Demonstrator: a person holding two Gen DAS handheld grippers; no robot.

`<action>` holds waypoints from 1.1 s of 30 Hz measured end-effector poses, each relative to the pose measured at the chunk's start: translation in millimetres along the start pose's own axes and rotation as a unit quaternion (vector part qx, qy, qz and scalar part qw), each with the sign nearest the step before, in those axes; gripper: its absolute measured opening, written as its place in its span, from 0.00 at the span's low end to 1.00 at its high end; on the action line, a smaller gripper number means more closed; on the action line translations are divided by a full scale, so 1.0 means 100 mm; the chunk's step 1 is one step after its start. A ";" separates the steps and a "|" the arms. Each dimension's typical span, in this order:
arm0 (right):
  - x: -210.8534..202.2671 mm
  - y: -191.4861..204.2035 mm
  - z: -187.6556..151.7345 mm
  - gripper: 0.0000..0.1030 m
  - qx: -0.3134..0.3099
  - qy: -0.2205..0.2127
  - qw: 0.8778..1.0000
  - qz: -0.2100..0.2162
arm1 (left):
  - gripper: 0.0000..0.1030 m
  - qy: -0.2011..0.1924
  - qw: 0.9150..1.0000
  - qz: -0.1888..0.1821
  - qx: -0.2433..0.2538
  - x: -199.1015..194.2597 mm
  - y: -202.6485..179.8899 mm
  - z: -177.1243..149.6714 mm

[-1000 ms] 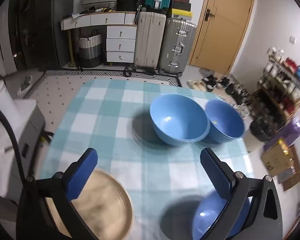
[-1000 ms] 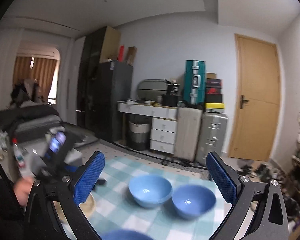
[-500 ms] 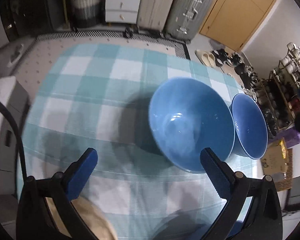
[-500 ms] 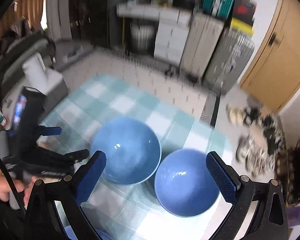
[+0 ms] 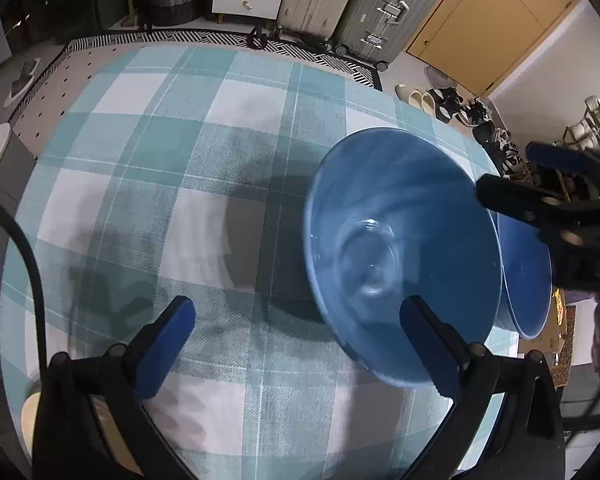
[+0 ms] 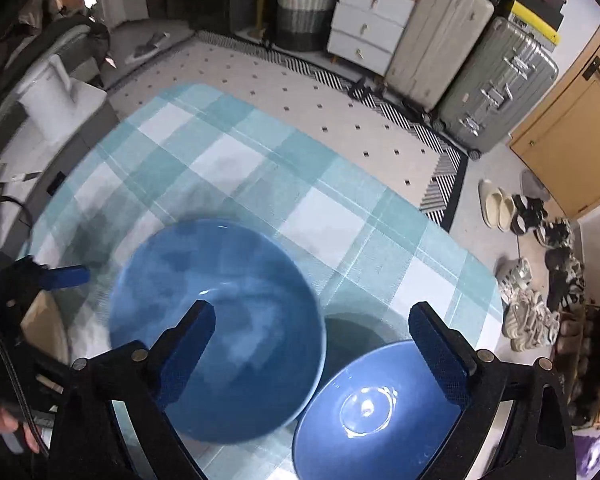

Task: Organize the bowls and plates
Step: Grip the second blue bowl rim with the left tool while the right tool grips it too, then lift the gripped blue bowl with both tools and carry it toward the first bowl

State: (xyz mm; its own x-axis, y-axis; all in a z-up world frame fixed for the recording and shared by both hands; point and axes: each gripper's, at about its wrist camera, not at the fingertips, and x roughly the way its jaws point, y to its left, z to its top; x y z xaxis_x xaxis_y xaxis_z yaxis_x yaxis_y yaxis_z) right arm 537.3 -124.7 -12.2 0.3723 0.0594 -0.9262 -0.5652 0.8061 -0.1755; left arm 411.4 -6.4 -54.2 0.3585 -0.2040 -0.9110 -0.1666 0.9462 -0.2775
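Checked teal cloth covers the desk (image 5: 148, 152), where a large blue bowl (image 5: 400, 248) sits touching a smaller blue bowl (image 6: 376, 408). Left tongs (image 5: 296, 340) and right tongs (image 6: 312, 344) both gape wide above the large bowl, holding nothing.

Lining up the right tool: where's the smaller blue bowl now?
Smaller blue bowl sits on the checked tablecloth, low between the right tool fingers, immediately right of the larger blue bowl.
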 end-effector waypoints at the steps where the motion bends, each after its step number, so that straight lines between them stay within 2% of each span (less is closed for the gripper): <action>1: 0.08 -0.02 0.03 0.92 0.009 0.010 1.000 -0.002 | 1.00 0.003 1.000 -0.003 -0.002 0.02 0.00 0.01; 3: 0.20 -0.04 0.06 0.85 0.027 0.021 0.999 0.008 | 0.99 0.012 1.000 -0.005 -0.003 0.06 0.00 0.01; 6: 0.32 -0.02 0.11 0.82 0.035 0.036 0.999 0.009 | 0.98 0.011 1.000 0.006 0.006 0.10 -0.02 0.01; 9: 0.42 0.00 0.13 0.70 0.034 0.044 0.998 0.006 | 0.97 0.019 1.000 0.001 0.000 0.16 0.02 0.03; 10: 0.46 0.00 0.14 0.67 0.037 0.047 0.998 0.007 | 0.95 0.021 1.000 0.000 -0.003 0.18 0.03 0.04; 11: 0.48 0.00 0.14 0.65 0.038 0.049 0.998 0.006 | 0.88 0.025 1.000 -0.002 -0.005 0.20 0.05 0.04; 12: 0.50 0.00 0.15 0.57 0.037 0.053 0.998 0.003 | 0.83 0.030 1.000 -0.001 -0.006 0.22 0.07 0.05; 15: 0.57 -0.02 0.13 0.45 0.046 0.060 0.997 -0.009 | 0.83 0.031 0.999 0.000 -0.012 0.24 0.12 0.05; 16: 0.60 -0.03 0.12 0.38 0.053 0.063 0.997 -0.010 | 0.83 0.030 0.999 0.003 -0.010 0.25 0.13 0.05; 19: 0.64 -0.03 0.08 0.26 0.058 0.068 0.996 0.002 | 0.83 0.030 0.999 0.011 -0.006 0.28 0.16 0.07; 22: 0.70 -0.06 0.03 0.26 0.079 0.084 0.993 0.026 | 0.80 0.038 0.999 0.011 -0.013 0.31 0.23 0.10; 23: 0.68 -0.06 0.02 0.26 0.081 0.080 0.993 0.034 | 0.74 0.042 0.999 0.009 -0.015 0.32 0.26 0.10; 24: 0.68 -0.06 0.01 0.26 0.084 0.079 0.993 0.039 | 0.64 0.045 0.999 0.006 -0.015 0.32 0.27 0.10; 27: 0.68 -0.03 -0.01 0.23 0.087 0.081 0.992 0.050 | 0.59 0.052 0.999 0.000 -0.011 0.31 0.31 0.10; 29: 0.69 0.01 -0.02 0.23 0.086 0.081 0.991 0.057 | 0.52 0.048 0.999 0.006 0.000 0.27 0.33 0.08; 30: 0.69 0.02 -0.04 0.23 0.092 0.082 0.990 0.069 | 0.46 0.049 0.999 0.010 0.006 0.26 0.34 0.08; 32: 0.75 0.01 -0.08 0.23 0.112 0.092 0.983 0.109 | 0.45 0.053 0.998 0.012 0.014 0.24 0.39 0.07; 33: 0.77 0.02 -0.10 0.23 0.118 0.096 0.982 0.115 | 0.46 0.051 0.998 0.012 0.017 0.22 0.41 0.07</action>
State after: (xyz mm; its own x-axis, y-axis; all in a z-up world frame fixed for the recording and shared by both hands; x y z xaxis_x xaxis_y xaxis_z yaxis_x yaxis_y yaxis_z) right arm 557.6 -123.9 -87.1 0.0968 0.1631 -0.9818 -0.4236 0.8994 0.1076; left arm 418.8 29.6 -83.6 0.2582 -0.2043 -0.9442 -0.1413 0.9589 -0.2461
